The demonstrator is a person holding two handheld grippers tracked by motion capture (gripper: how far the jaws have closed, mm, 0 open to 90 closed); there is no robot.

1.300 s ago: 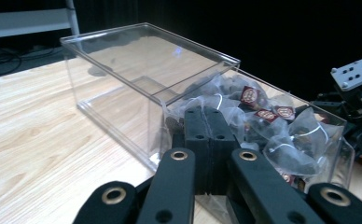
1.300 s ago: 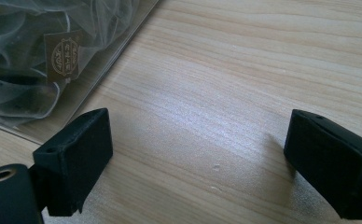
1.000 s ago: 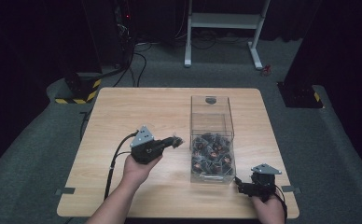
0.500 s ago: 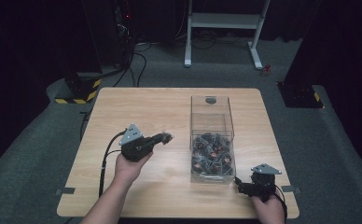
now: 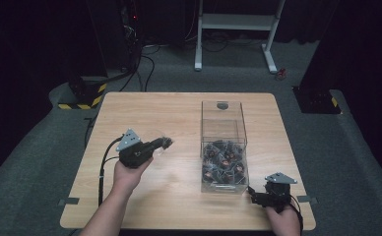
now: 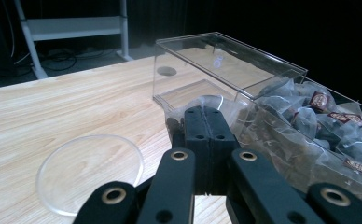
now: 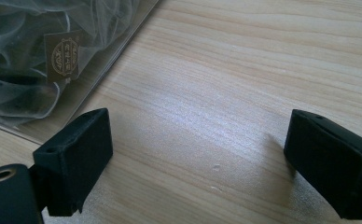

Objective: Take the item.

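Sachet (image 5: 165,143) of tea in clear wrapping sits clenched in the left claw (image 6: 206,122), held above the worktop (image 5: 179,113) to the left of the clear box (image 5: 223,147), where many more sachets (image 5: 223,162) lie heaped. A clear round lid (image 6: 89,171) lies flat on the wood left of the box. I judge the sachet should be carried low and level, gripped firmly. The right claw (image 7: 195,163) rests spread wide and empty at the box's near right corner.
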